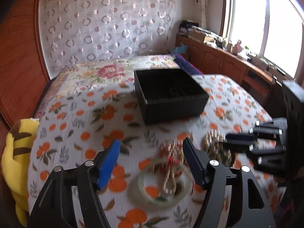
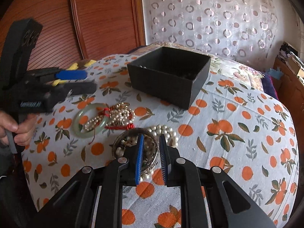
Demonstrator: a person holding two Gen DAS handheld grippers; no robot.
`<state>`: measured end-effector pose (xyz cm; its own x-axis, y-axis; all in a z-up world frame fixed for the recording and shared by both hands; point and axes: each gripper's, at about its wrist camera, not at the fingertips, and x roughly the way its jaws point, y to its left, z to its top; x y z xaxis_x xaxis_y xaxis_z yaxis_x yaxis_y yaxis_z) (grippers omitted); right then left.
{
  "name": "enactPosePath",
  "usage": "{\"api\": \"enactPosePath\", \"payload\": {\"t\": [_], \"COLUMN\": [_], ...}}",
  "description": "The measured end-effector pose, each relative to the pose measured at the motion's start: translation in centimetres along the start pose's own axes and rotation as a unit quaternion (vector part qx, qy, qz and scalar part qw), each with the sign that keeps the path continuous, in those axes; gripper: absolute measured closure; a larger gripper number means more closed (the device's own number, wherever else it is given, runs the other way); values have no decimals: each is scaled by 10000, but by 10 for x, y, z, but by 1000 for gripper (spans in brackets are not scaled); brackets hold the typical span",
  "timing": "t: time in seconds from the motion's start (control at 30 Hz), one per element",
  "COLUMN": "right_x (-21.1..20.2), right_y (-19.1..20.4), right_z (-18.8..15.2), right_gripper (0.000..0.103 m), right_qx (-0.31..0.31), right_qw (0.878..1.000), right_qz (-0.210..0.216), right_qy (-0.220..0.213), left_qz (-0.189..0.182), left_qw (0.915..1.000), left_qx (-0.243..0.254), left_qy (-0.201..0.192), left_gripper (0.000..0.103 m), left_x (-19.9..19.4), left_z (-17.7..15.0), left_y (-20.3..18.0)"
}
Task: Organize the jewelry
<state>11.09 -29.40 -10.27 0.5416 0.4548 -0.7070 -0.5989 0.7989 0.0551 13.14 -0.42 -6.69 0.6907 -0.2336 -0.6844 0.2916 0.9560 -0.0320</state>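
The left tool (image 1: 151,156) is a black frame of ribbed, slotted struts joined by round silver pins; one finger carries a bright blue ridged pad (image 1: 109,163), the other a dark ridged pad edged in blue; the right tool (image 2: 151,157) has the same black struts and silver pins, with blue-backed pads bearing fine teeth; seen from the right wrist, the left tool shows a small coiled spring and a grey handle in a bare hand (image 2: 14,128).
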Motion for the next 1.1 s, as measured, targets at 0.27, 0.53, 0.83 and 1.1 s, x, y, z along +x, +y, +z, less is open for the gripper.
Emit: {"api": "enactPosePath", "payload": {"t": [0.27, 0.53, 0.83, 1.1], "right_x": [1, 2, 1, 1], "right_y": [3, 1, 5, 5], "right_z": [-4, -4, -5, -5], "right_gripper": [85, 87, 88, 88], "right_qx": [-63, -19, -123, -100], "right_qw": [9999, 9999, 9995, 9995], "right_qz": [-95, -143, -300, -294], "right_qy": [-14, 5, -33, -35], "left_qz": [-65, -99, 104, 111], "left_qw": [9988, 9978, 9961, 9965], "left_qx": [144, 229, 336, 301], "left_qy": [459, 608, 806, 778], "left_gripper": [25, 18, 13, 15], "left_x": [7, 16, 30, 30], "left_z": [-35, -45, -40, -41], "left_y": [-2, -12, -19, -19]}}
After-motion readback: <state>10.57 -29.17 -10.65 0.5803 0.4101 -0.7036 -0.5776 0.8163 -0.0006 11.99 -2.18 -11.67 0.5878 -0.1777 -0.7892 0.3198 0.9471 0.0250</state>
